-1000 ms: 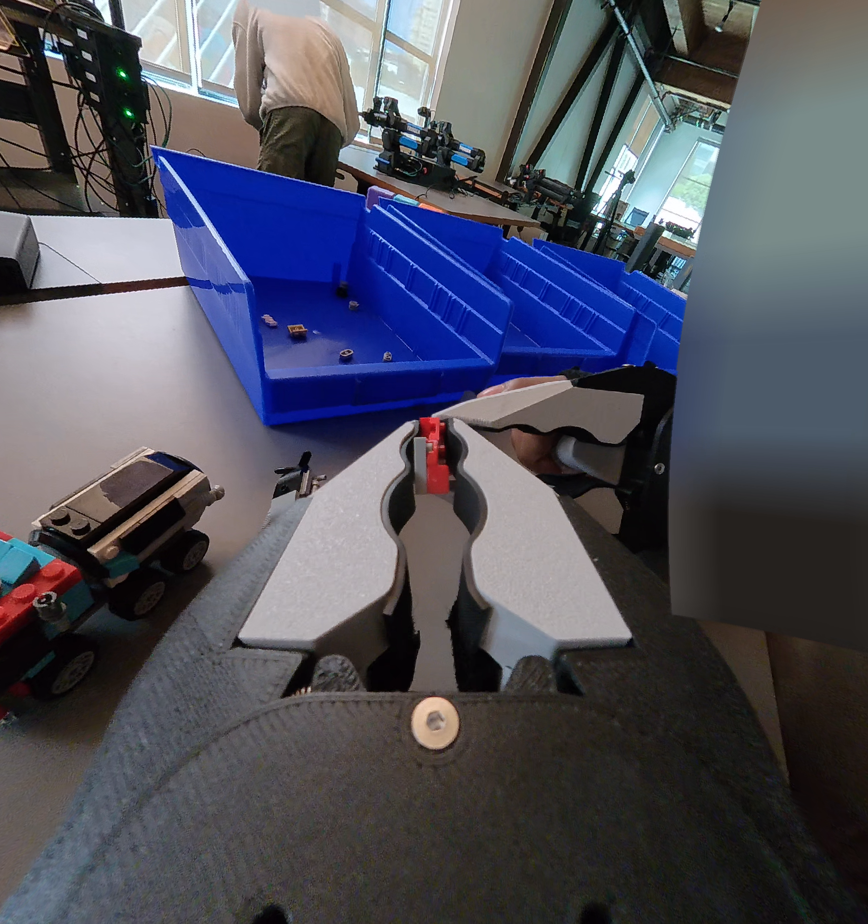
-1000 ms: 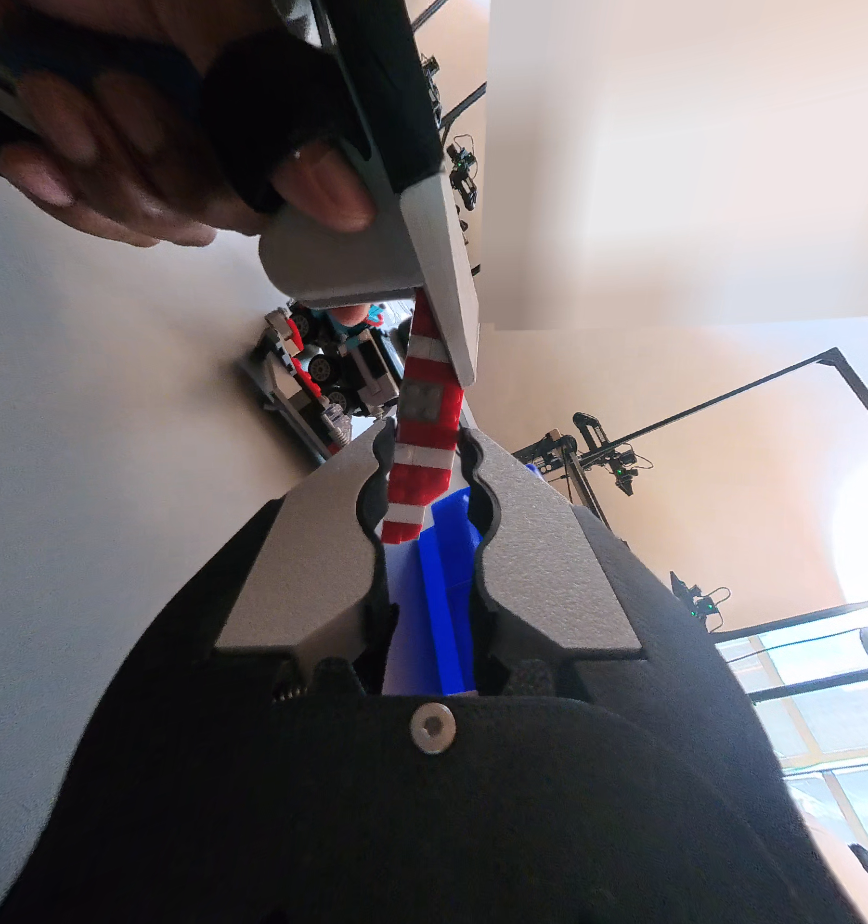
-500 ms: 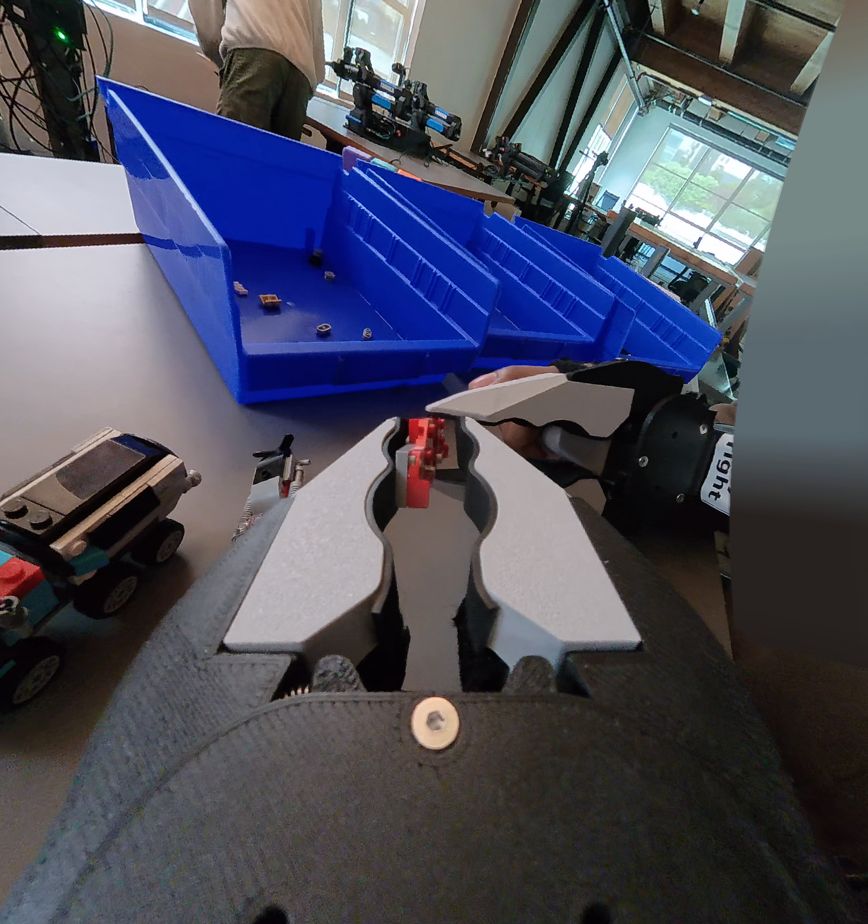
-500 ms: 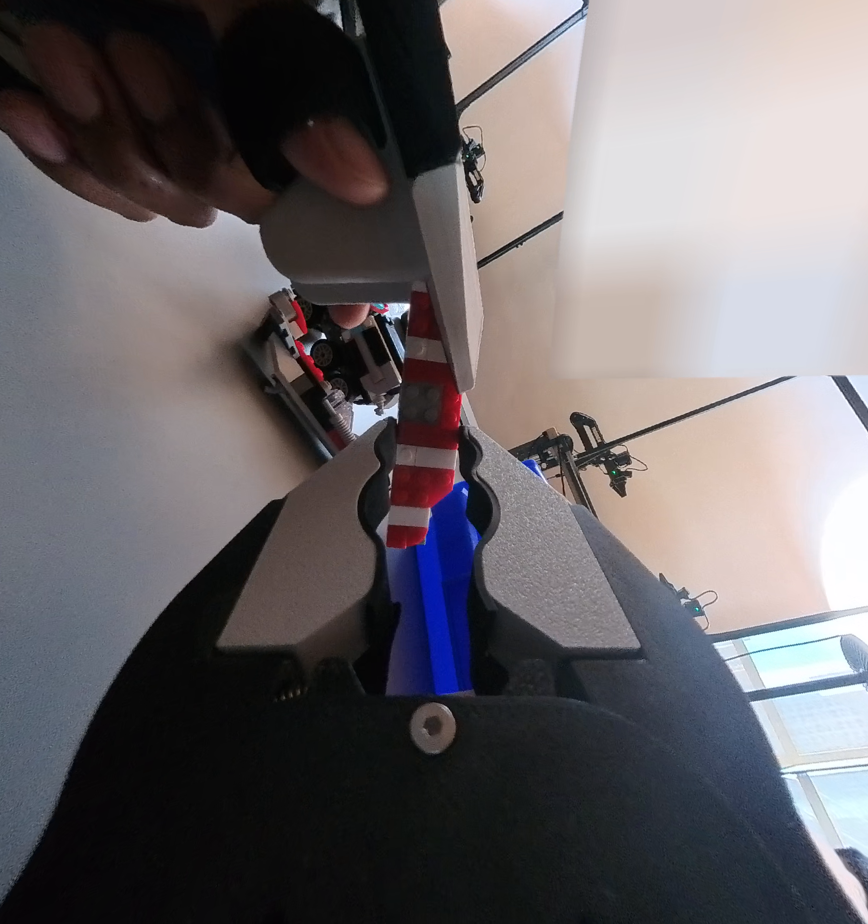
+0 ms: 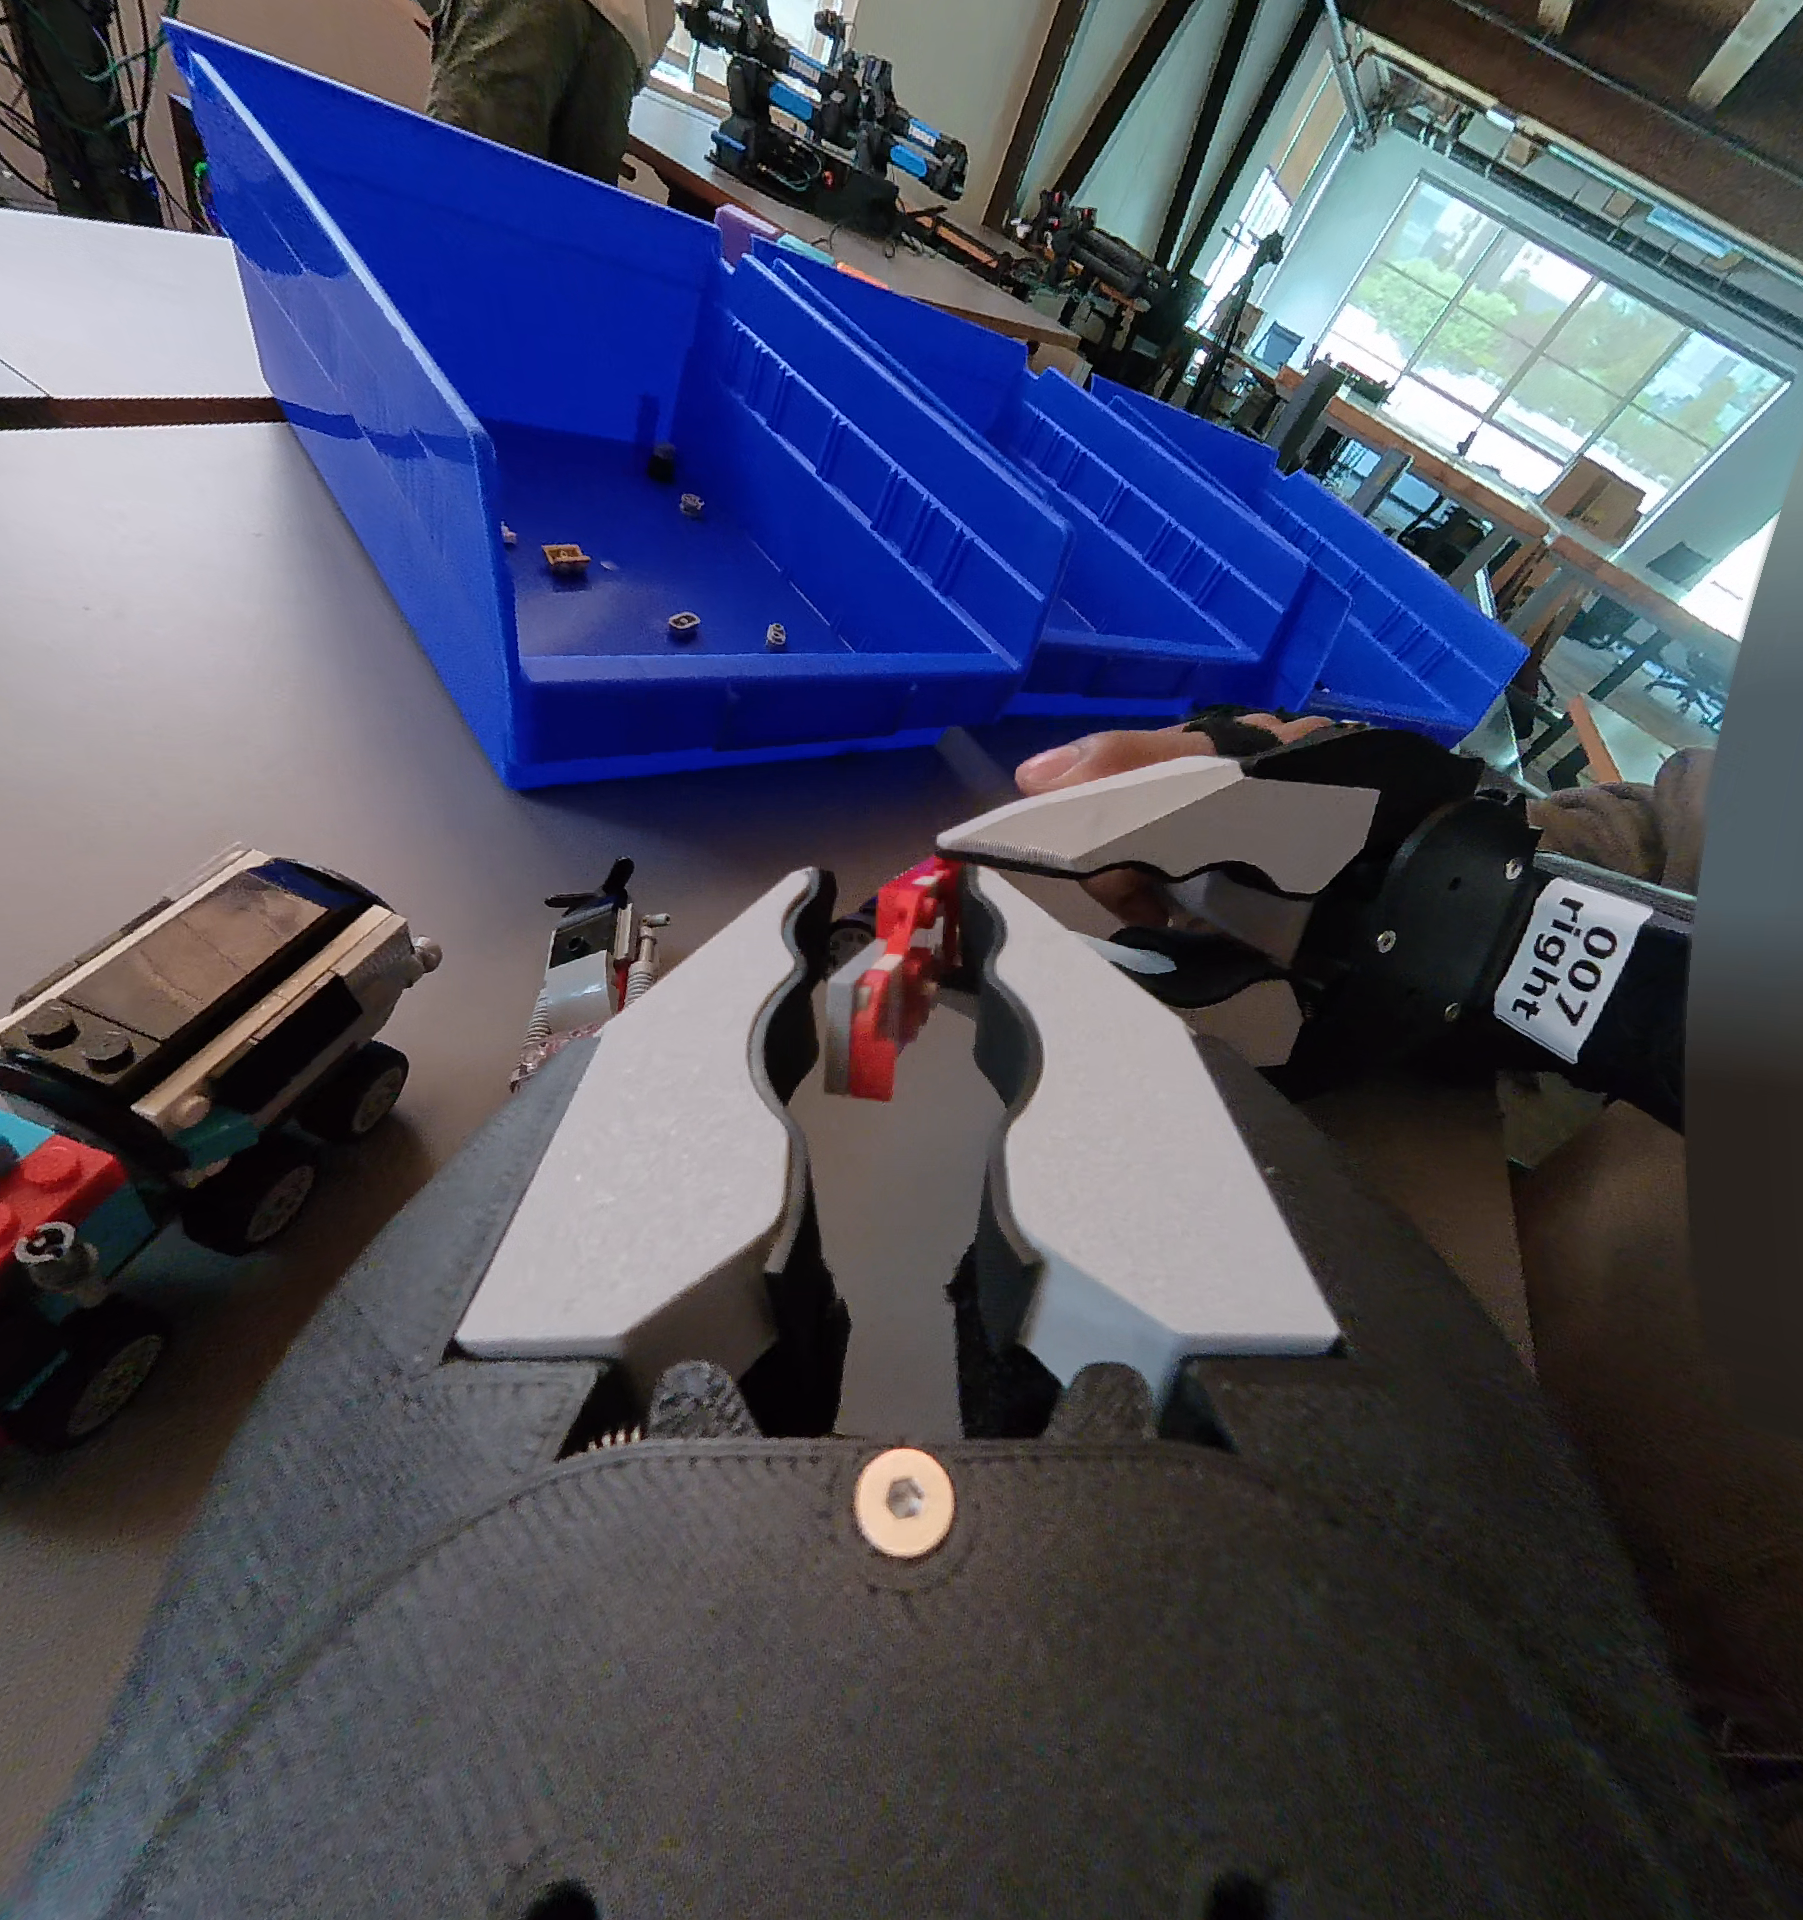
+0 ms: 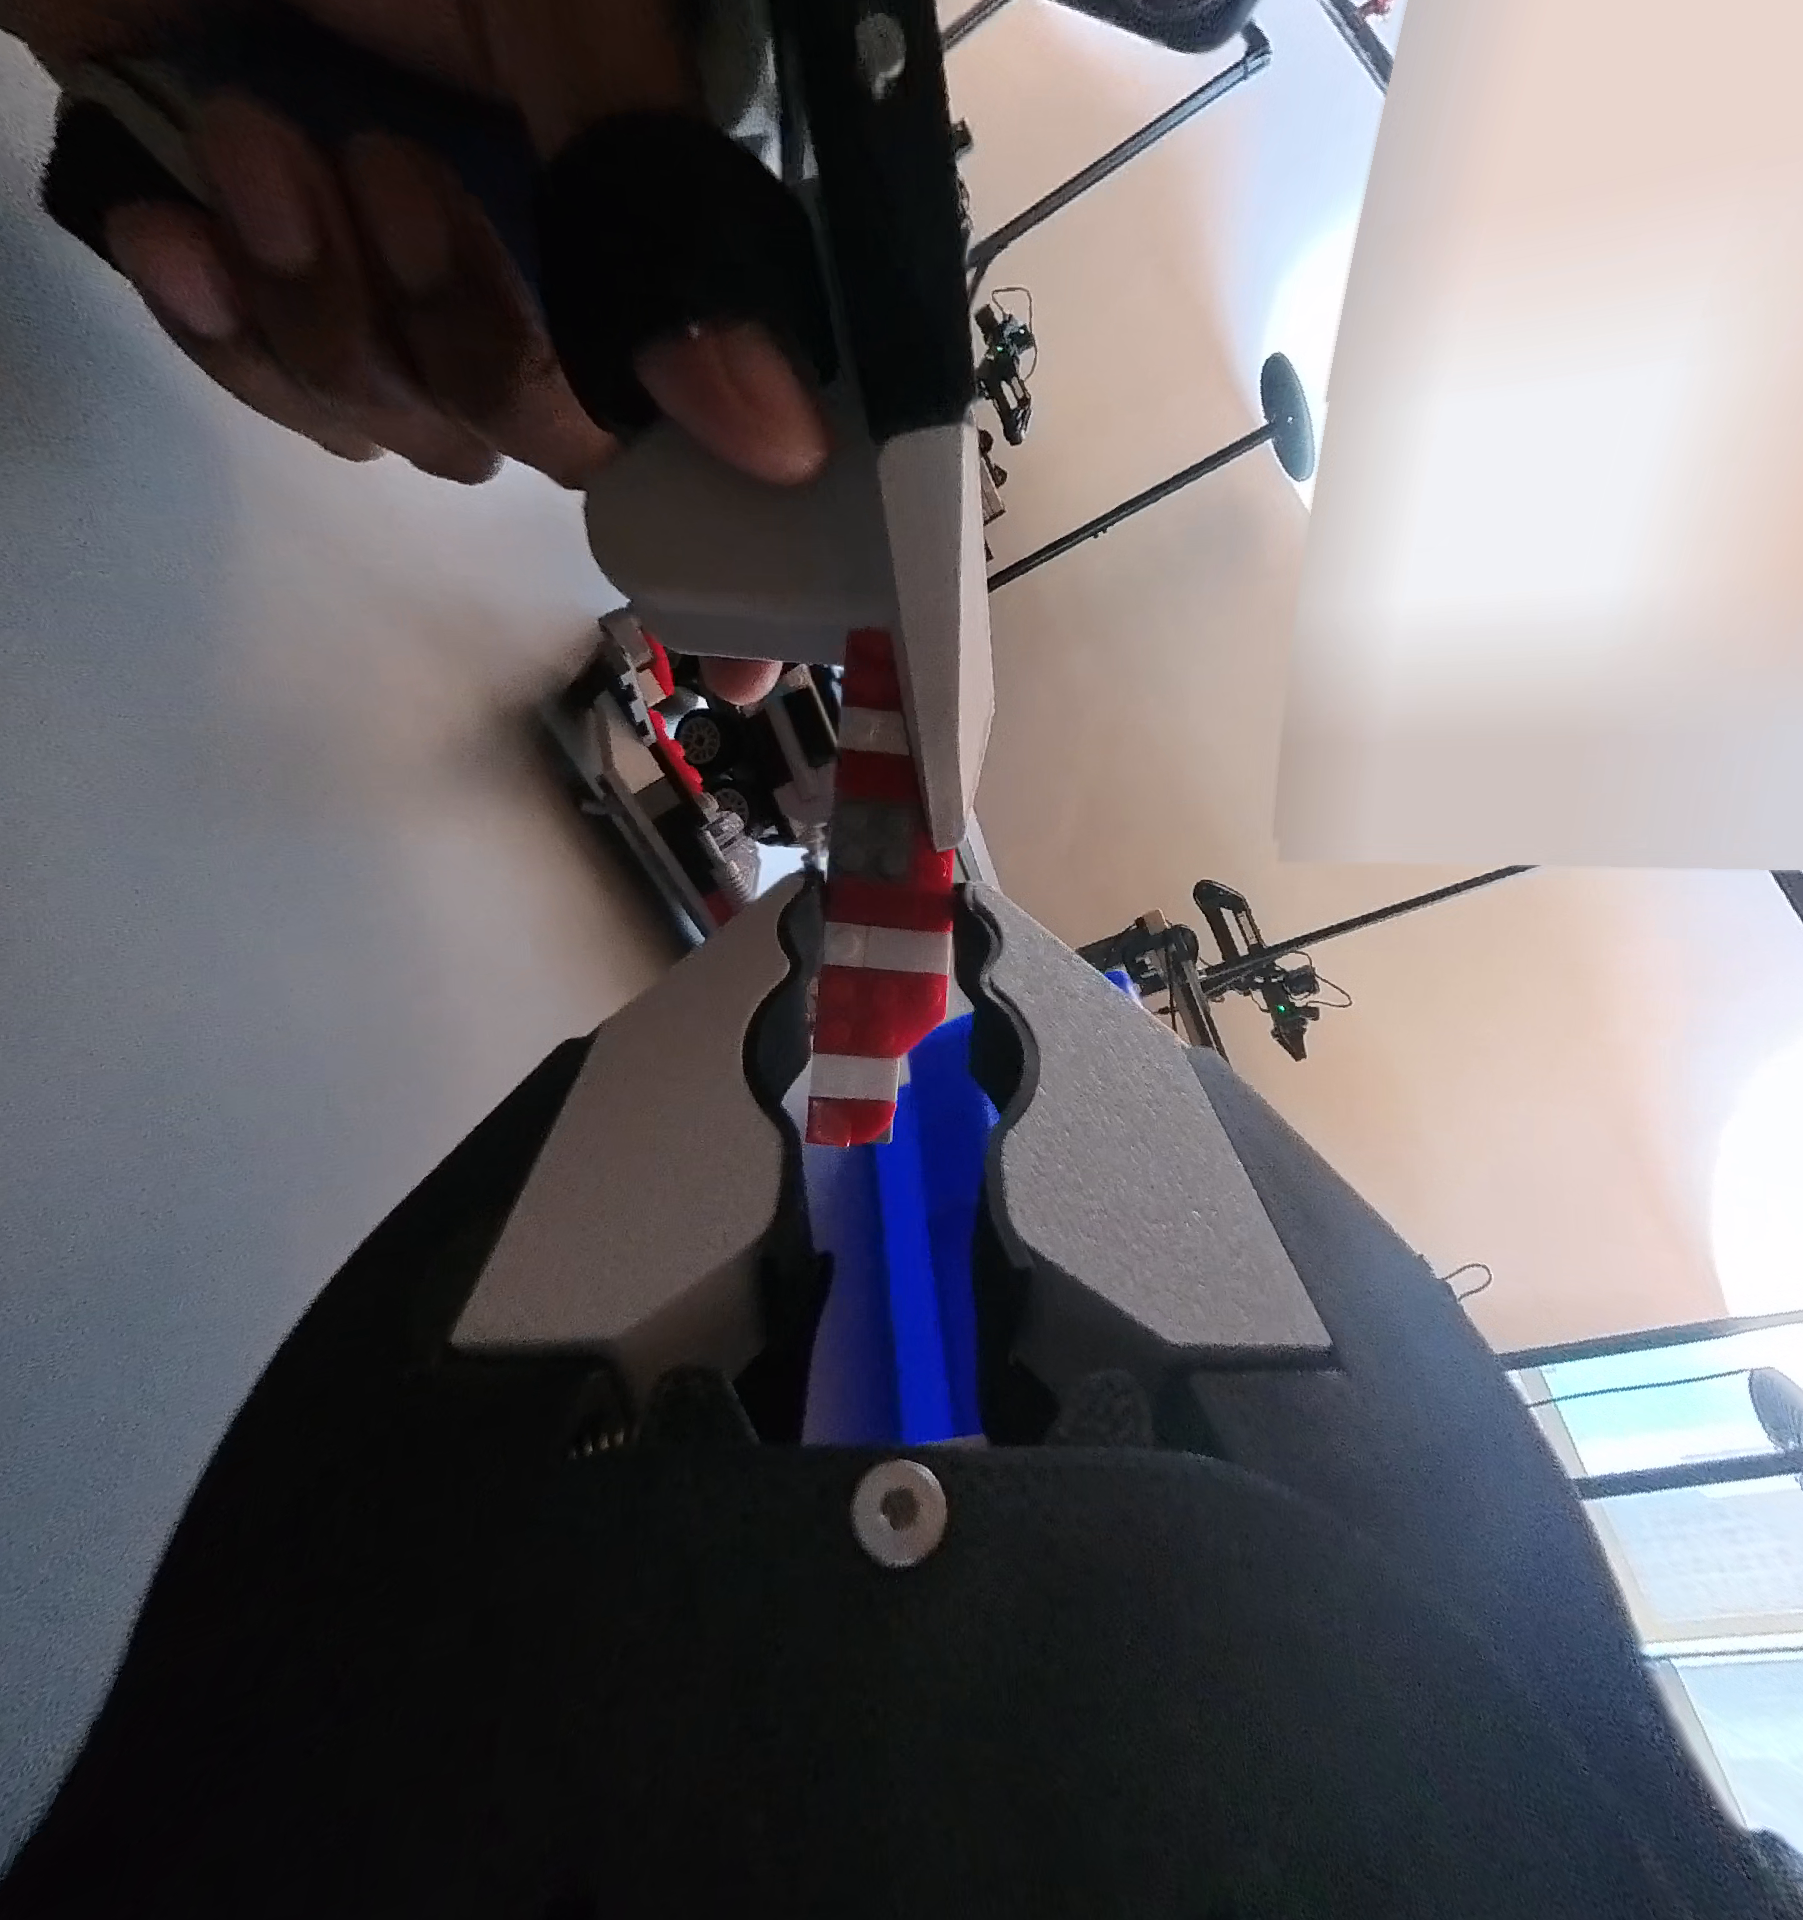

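My right gripper (image 6: 881, 904) is shut on a red and white striped brick bar (image 6: 881, 977), with both pads pressing its sides. The bar's far end reaches up between the fingers (image 6: 741, 561) of my left gripper. In the left wrist view my left gripper (image 5: 892, 904) is open. The bar (image 5: 897, 987) stands tilted between its pads with a gap on the left side. The right gripper's finger (image 5: 1105, 816) comes in from the right, above the grey table (image 5: 149, 623).
A brick toy truck (image 5: 201, 1029) in black, grey, red and teal stands at the left. A small grey part with springs (image 5: 590, 977) lies near it. A row of blue bins (image 5: 668, 312) stands behind, the nearest with several small parts (image 5: 564, 556). A person stands far back. My left and right fingertips are right by each other.
My left jaws have opened off the bar, which stays in the right gripper and now sits tilted between the left pads. The right gripper's hold has not changed.
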Demonstrator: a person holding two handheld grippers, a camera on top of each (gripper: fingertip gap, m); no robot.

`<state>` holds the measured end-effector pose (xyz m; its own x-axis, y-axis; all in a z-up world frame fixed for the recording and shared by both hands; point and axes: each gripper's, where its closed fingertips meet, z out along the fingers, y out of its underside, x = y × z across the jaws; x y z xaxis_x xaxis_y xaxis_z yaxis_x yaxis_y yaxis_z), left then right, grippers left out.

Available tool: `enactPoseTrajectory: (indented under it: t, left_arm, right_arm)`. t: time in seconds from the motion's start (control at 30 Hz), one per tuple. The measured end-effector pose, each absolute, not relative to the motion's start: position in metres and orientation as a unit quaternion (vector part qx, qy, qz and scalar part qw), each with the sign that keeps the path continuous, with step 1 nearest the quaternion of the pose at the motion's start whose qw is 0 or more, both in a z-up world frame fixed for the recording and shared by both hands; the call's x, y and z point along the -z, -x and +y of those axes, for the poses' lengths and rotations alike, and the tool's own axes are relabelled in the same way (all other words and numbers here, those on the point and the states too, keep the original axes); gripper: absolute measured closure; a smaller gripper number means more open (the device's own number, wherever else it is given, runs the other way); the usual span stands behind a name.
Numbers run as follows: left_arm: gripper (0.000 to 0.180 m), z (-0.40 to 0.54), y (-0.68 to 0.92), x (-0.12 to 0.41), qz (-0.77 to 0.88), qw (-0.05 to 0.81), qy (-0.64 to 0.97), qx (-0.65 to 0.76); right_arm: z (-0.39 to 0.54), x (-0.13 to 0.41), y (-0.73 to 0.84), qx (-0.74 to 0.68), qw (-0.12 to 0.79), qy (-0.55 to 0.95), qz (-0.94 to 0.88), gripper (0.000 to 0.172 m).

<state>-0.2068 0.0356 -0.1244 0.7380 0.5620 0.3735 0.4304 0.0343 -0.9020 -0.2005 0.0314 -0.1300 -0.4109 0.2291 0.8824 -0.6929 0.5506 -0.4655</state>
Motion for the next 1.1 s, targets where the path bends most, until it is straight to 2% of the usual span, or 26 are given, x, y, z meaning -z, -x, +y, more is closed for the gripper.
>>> enactPoseTrajectory:
  t: [0.2,0.47,0.63,0.83,1.1]
  left_arm:
    - [0.158,0.036,0.206,0.126,-0.348,0.613,0.706,-0.067]
    - [0.133,0.040,0.200,0.133,-0.346,0.600,0.721,0.002]
    - [0.154,0.040,0.200,0.136,-0.354,0.611,0.708,0.017]
    - [0.155,0.039,0.202,0.138,-0.349,0.608,0.713,0.001]
    - [0.156,0.039,0.204,0.136,-0.308,0.589,0.740,-0.101]
  right_arm:
    - [0.031,0.132,0.200,-0.441,0.518,-0.165,-0.714,0.148]
    - [0.035,0.130,0.201,-0.441,0.521,-0.162,-0.713,0.148]
    - [0.032,0.132,0.195,-0.443,0.516,-0.179,-0.711,0.148]
    - [0.032,0.133,0.197,-0.442,0.513,-0.177,-0.714,0.148]
    - [0.032,0.134,0.198,-0.452,0.494,-0.164,-0.724,0.147]
